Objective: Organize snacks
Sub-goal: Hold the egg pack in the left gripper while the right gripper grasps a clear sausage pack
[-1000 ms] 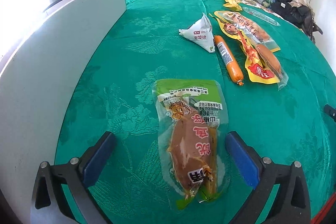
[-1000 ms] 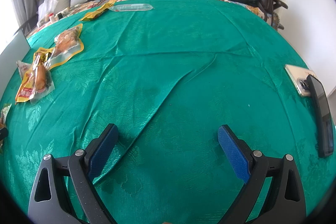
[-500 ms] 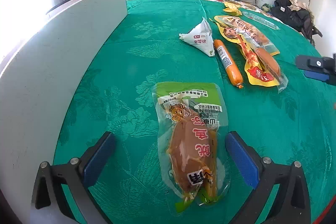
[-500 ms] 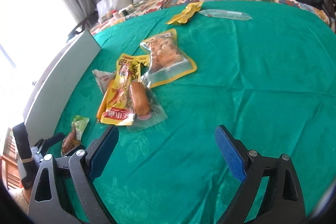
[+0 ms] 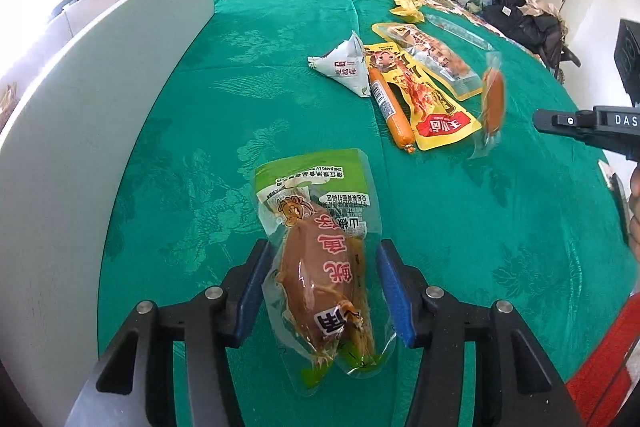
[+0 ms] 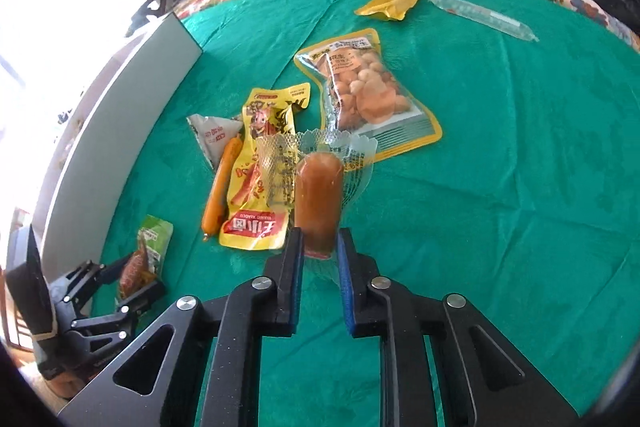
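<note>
Two snacks are being gripped at once: the right tongs (image 6: pixel 320 247), just closed, are clenching a clear-wrapped sausage (image 6: pixel 319 201) off the green worktop (image 6: pixel 500 187), while the left tongs (image 5: pixel 320 291), closing, are straddling the green chicken-leg pack (image 5: pixel 320 267) at six o'clock, probably for sorting.
</note>
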